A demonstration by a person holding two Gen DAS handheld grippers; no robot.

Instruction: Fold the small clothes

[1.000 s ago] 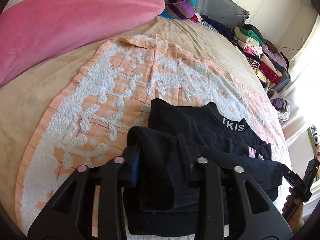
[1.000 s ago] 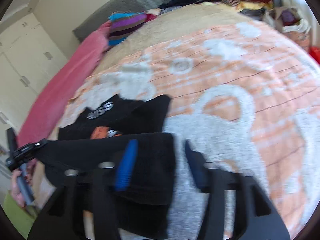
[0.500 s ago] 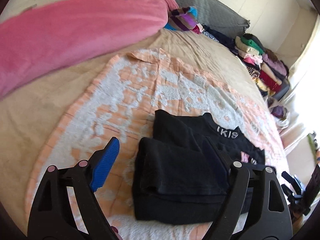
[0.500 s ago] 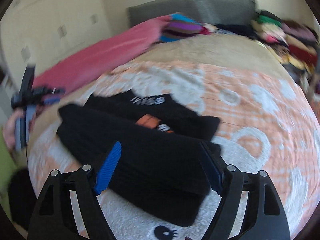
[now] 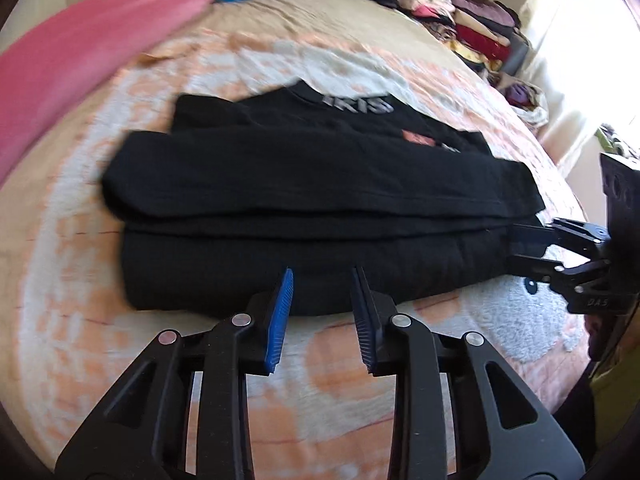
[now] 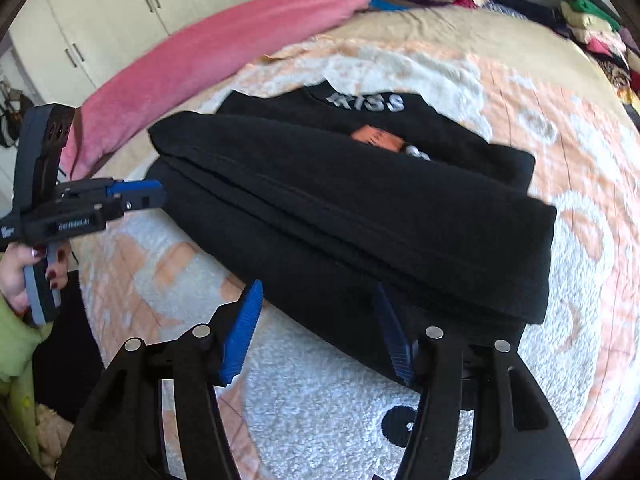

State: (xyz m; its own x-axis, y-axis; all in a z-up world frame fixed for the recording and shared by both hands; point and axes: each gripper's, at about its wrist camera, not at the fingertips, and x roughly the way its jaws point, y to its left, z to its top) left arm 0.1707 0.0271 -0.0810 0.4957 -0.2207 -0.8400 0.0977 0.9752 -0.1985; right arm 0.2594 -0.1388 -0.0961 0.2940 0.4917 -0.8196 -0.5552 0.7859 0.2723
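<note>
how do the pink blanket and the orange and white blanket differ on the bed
The pink blanket is a plain single colour; the orange and white blanket is patterned. The pink blanket lies bunched in a long roll along the bed's edge; the orange and white blanket is spread flat, with the folded black shirt on it. Both look fleecy.

White wardrobe point(image 6: 120, 12), sunlit window point(image 5: 576, 40), bed point(image 5: 360, 20)

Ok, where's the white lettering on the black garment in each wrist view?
Left wrist: the white lettering sits upper centre, at the far edge of the black garment.
Right wrist: the lettering is upper centre, also at the far edge.
Shared landmark: the pink blanket, upper left in both.
</note>
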